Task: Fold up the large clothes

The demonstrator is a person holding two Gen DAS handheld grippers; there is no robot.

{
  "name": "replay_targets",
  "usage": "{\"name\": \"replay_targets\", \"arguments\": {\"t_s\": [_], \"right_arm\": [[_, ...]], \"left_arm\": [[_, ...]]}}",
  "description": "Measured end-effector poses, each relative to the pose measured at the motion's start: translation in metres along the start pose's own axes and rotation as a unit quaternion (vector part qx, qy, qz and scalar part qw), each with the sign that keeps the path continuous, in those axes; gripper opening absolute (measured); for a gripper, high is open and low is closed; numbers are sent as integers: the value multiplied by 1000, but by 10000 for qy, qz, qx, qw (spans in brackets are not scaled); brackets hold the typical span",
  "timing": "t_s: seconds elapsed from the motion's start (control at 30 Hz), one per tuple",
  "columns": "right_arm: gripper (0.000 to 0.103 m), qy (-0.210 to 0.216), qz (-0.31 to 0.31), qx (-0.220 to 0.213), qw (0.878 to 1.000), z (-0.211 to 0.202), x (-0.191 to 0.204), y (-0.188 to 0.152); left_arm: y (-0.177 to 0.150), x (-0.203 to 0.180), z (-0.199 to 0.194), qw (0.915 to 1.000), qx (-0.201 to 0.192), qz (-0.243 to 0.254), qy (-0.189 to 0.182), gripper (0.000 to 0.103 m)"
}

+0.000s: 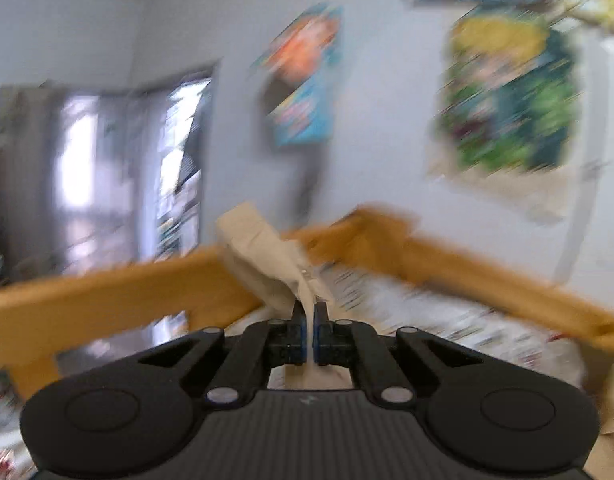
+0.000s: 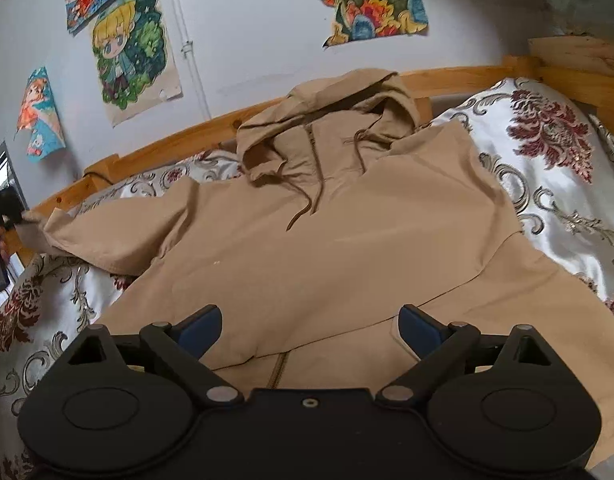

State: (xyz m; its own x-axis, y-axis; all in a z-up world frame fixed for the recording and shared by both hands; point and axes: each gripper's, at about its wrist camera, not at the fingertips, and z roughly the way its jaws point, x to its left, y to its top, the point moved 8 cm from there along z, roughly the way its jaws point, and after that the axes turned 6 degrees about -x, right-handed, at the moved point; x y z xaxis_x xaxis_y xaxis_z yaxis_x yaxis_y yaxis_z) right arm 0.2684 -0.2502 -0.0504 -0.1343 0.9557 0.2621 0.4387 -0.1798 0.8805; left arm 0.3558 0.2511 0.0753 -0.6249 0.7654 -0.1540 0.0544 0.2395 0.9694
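The left hand-held gripper (image 1: 310, 320) is clenched on the tan hoodie's (image 2: 307, 240) sleeve cuff (image 1: 263, 256); the right hand-held gripper (image 2: 309, 326) hovers released, the hoodie's hem beneath it, on the bed (image 2: 547, 168).

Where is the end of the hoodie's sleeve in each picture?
Left wrist view: the sleeve end is in the middle, pinched in the shut left tool, lifted in front of the wooden bed rail.
Right wrist view: the sleeve end is at the far left edge, held by that tool, above the patterned bedspread.
Shared landmark: the blond cartoon poster on the wall.
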Motion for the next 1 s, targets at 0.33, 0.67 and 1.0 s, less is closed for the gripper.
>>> {"name": "replay_targets", "arguments": {"t_s": [0.33, 0.67, 1.0], "right_arm": [[95, -616, -152, -561, 9964, -16, -37, 18], [95, -1705, -154, -795, 9820, -31, -119, 19], [92, -1320, 544, -686, 9874, -20, -139, -2]], "left_arm": [[14, -202, -174, 9126, -1017, 1037, -3821, 1], [-141, -291, -234, 8018, 1258, 1461, -5657, 47], [-168, -206, -150, 8779, 1589, 2137, -3981, 63]]}}
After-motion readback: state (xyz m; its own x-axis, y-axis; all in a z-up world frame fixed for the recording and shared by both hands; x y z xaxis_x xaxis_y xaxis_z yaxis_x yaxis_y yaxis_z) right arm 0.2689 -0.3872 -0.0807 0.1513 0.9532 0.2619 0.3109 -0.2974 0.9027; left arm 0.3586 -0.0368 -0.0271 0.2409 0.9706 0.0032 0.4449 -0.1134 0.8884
